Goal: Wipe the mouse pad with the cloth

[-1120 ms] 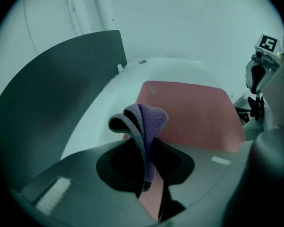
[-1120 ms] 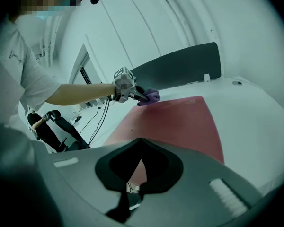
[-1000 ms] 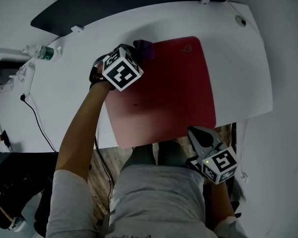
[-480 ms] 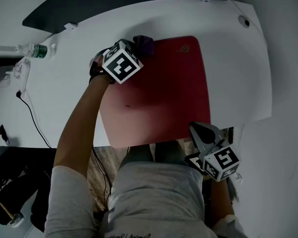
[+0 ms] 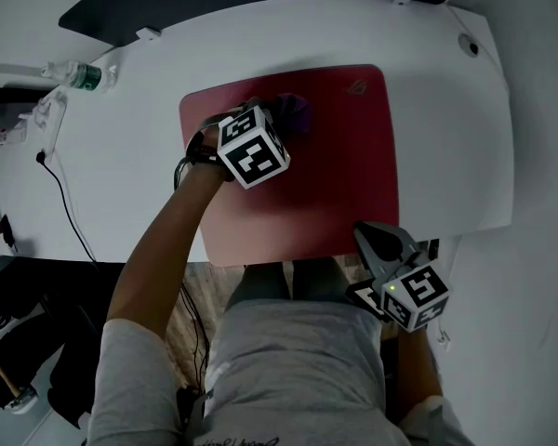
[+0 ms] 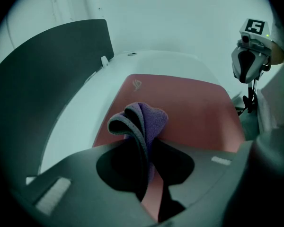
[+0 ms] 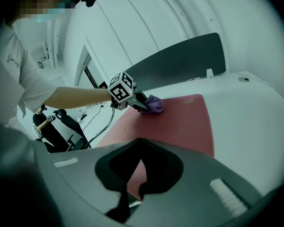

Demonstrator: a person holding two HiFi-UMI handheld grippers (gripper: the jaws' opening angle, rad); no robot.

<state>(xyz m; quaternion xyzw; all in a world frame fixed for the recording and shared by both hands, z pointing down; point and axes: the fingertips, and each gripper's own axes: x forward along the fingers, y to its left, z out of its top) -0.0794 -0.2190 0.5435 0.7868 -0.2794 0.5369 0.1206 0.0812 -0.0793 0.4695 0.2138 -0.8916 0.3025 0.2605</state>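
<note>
A red mouse pad point(image 5: 335, 184) lies on the white desk point(image 5: 456, 147). My left gripper point(image 5: 274, 124) is over the pad's far left part, shut on a purple cloth point(image 5: 295, 112) that rests on the pad. In the left gripper view the cloth point(image 6: 143, 119) bunches up from between the jaws of the left gripper point(image 6: 149, 183), with the pad point(image 6: 189, 108) beyond. My right gripper point(image 5: 372, 235) hovers at the pad's near right corner, shut and holding nothing. In the right gripper view the right gripper point(image 7: 132, 193) points along the pad point(image 7: 180, 119) toward the cloth point(image 7: 155, 104).
A dark panel point(image 5: 214, 7) runs along the desk's back edge. A water bottle point(image 5: 79, 77) and a black cable point(image 5: 65, 212) lie at the far left. A round cable hole point(image 5: 471, 46) sits at the desk's far right. My legs are under the front edge.
My left gripper has slid the cloth from the pad's far left corner rightward and a little nearer. The right gripper has stayed by the near right corner.
</note>
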